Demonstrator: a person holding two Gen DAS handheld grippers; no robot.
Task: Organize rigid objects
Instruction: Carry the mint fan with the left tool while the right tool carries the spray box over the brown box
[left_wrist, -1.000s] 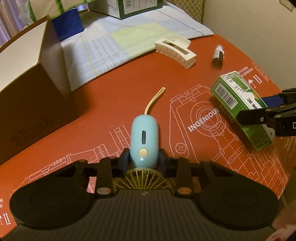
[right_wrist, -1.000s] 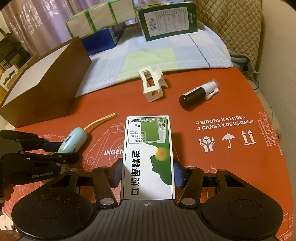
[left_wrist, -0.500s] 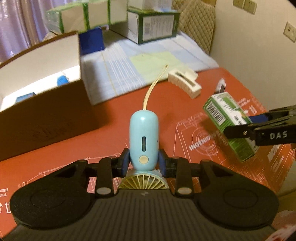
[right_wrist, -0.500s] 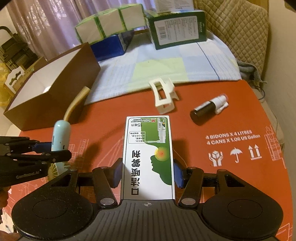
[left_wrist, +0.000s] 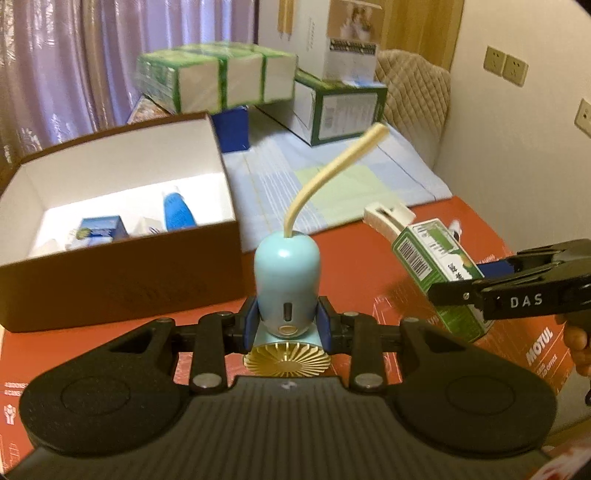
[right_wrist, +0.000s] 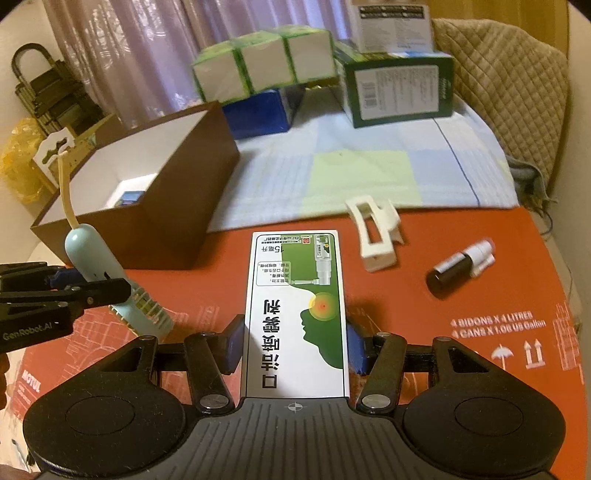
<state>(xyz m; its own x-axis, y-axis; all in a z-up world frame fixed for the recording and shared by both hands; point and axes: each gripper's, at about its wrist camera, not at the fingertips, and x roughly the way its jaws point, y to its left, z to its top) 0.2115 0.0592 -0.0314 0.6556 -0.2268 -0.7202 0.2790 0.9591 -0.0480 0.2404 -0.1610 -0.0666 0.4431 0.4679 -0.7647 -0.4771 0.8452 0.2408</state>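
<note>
Several items already lie in the brown box (left_wrist: 122, 273). Left gripper (left_wrist: 287, 321) clamps the blue fan (left_wrist: 286, 284), right gripper (right_wrist: 295, 347) clamps the green carton (right_wrist: 295, 314), both aloft; hair clip (right_wrist: 375, 232) and spray bottle (right_wrist: 460, 267) remain near the mat's (right_wrist: 480, 369) far edge.

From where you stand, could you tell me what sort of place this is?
Probably a room in a home, perhaps a dining corner. Curtains hang behind the table, a quilted chair stands at its far end, and household boxes are stacked on a tablecloth.
</note>
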